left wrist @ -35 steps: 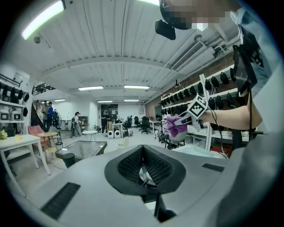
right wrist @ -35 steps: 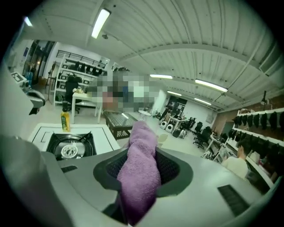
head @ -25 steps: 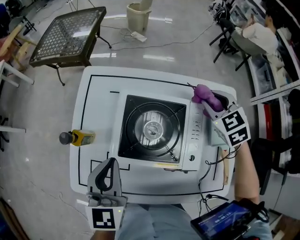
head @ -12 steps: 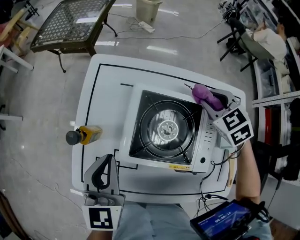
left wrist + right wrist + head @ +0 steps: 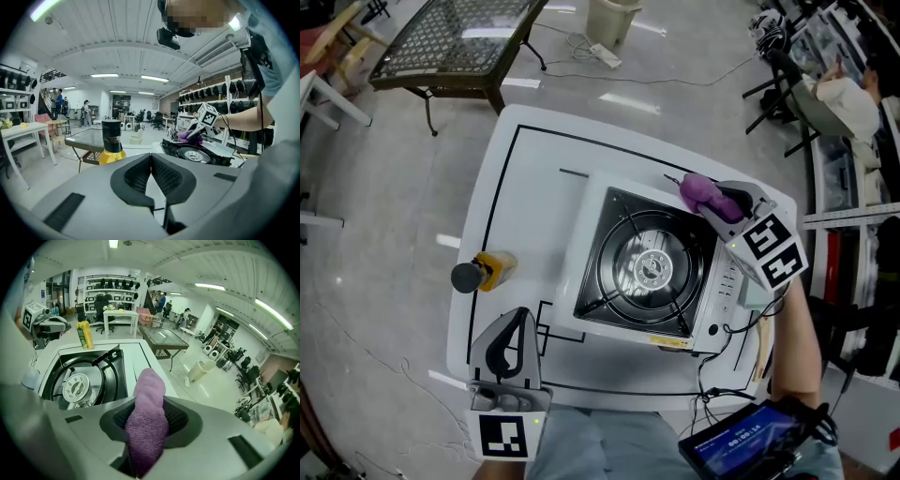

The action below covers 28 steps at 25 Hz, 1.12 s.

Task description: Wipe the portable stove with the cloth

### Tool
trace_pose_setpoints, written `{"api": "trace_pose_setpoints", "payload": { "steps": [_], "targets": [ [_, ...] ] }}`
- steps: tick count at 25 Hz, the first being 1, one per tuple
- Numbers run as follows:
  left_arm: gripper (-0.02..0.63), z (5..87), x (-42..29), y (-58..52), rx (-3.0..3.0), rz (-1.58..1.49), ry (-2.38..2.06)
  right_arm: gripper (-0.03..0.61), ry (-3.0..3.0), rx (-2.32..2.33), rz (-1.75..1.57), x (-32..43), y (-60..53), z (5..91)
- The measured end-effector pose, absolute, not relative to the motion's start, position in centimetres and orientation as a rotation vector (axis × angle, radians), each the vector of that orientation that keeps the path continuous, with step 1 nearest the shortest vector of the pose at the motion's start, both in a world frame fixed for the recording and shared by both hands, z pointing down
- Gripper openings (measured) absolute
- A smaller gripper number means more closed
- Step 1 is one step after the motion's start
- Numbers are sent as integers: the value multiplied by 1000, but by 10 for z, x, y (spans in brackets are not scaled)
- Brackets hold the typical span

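Note:
The portable stove point(image 5: 647, 267), white with a black top and round burner, sits on the white table point(image 5: 516, 187). My right gripper point(image 5: 701, 197) is shut on a purple cloth point(image 5: 703, 190), which hangs at the stove's far right corner, over the edge of the black top. In the right gripper view the cloth point(image 5: 149, 399) bulges out between the jaws of the right gripper point(image 5: 150, 420), with the burner point(image 5: 76, 385) to the left. My left gripper point(image 5: 517, 326) hovers at the table's near left edge, shut and empty. In its own view the left gripper's point(image 5: 151, 157) pads meet.
A yellow bottle with a black cap point(image 5: 483, 272) lies left of the stove. A cable runs off the table's near right corner to a tablet point(image 5: 750, 441). On the floor beyond stand a mesh-topped side table point(image 5: 450, 42) and a bin point(image 5: 614, 17). A person point(image 5: 853, 94) sits far right.
My right gripper has carried the cloth leftwards, from beside the control panel's far end to the corner of the black top. The left gripper stays near the table's front edge.

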<state>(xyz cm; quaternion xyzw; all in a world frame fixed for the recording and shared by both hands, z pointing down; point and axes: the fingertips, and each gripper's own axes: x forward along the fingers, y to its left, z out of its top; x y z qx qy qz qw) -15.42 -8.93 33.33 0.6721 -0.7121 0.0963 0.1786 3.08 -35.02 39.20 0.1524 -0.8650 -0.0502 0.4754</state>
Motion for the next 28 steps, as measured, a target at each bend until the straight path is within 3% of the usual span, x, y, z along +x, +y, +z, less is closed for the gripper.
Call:
{"api": "trace_pose_setpoints", "payload": {
  "steps": [28],
  "targets": [
    [18,344,-226,-57,1783,198,-2082,147,-2085,268,-182,-74,-334,396]
  ]
}}
